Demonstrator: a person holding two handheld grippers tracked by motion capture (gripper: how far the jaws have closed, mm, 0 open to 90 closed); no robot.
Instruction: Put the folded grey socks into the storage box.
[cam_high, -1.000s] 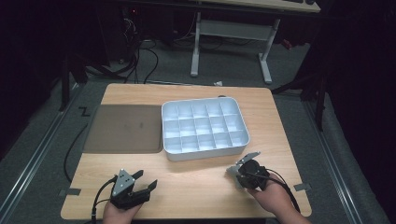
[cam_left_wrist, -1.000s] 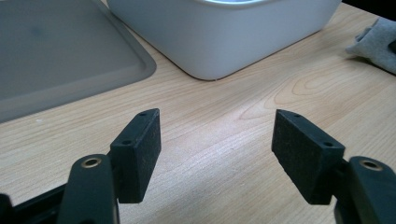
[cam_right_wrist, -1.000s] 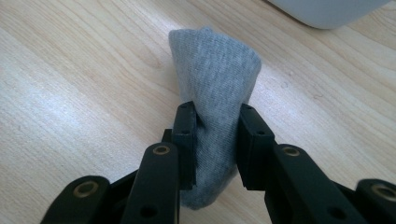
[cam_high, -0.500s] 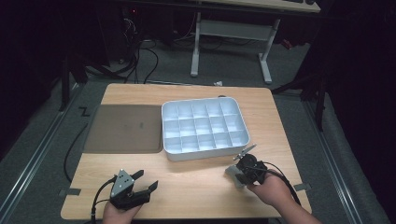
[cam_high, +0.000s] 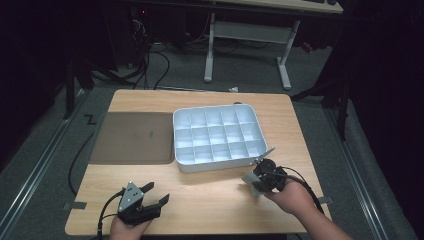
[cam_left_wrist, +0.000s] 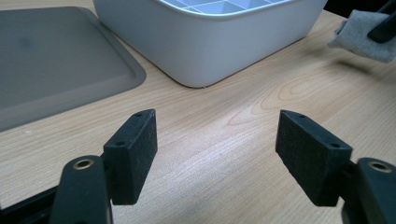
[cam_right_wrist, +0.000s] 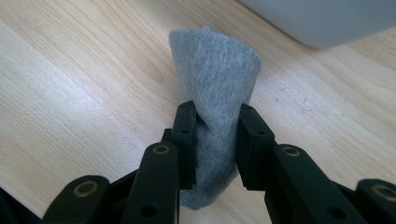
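Observation:
A white tray (cam_high: 217, 137) divided into several empty compartments sits mid-table. Just off its near right corner my right gripper (cam_high: 256, 177) is shut on a small grey cloth (cam_high: 249, 181), held just over the wood. In the right gripper view the folded cloth (cam_right_wrist: 215, 79) stands pinched between the jaws of that gripper (cam_right_wrist: 215, 135), with the tray's wall (cam_right_wrist: 327, 18) beyond. My left gripper (cam_high: 157, 194) rests open near the front left edge. In the left gripper view its jaws (cam_left_wrist: 222, 149) stand wide apart over bare wood, facing the tray (cam_left_wrist: 210, 37), the cloth (cam_left_wrist: 359, 39) farther right.
A flat dark grey mat (cam_high: 132, 137) lies left of the tray, touching its side; its rim (cam_left_wrist: 70, 93) shows in the left gripper view. Bare wood stretches along the table's front. Cables trail from both grippers over the near edge. Table legs and cables stand on the floor beyond.
My right gripper has crept a little forward toward the tray's near right corner with the cloth in it. The left gripper has stayed put.

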